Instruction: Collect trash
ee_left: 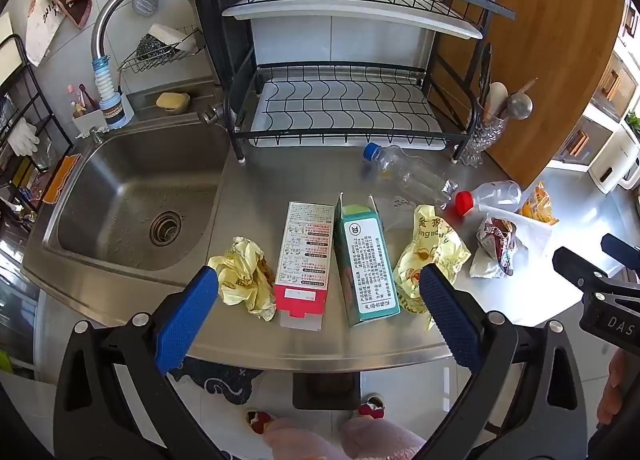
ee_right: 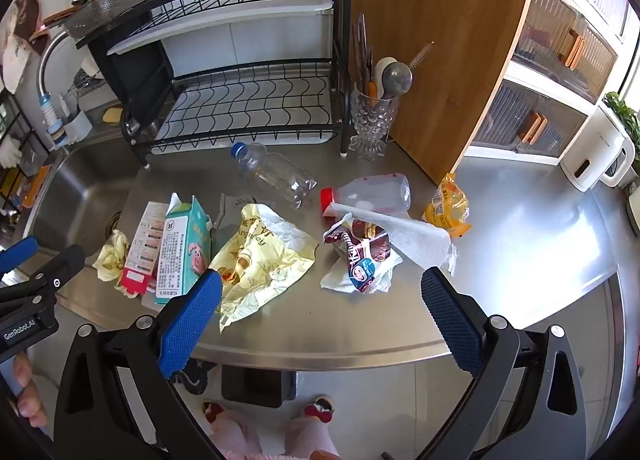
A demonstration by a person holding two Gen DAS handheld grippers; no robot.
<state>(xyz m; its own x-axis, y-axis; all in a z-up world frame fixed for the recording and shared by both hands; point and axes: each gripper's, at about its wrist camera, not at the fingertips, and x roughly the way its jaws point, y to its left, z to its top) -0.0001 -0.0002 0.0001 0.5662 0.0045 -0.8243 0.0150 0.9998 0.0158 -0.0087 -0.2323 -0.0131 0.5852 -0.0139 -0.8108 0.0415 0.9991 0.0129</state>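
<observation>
Both grippers, left (ee_left: 319, 284) and right (ee_right: 321, 284), gape empty; dish rack (ee_left: 344, 100) stands behind scattered wrappers (ee_right: 264, 256).

Glossy steel counter (ee_right: 360, 320); clear plastic bottle (ee_right: 276, 172); crumpled paper wrapper (ee_right: 264, 256).

The right gripper (ee_right: 320, 314) hangs wide open and empty above the worktop (ee_right: 520, 244) edge. Beyond its fingers (ee_right: 188, 324) lie a yellow wrapper (ee_right: 260, 256), a brown wrapper (ee_right: 360, 252), cartons (ee_right: 182, 248) and two bottles (ee_right: 272, 172).
</observation>
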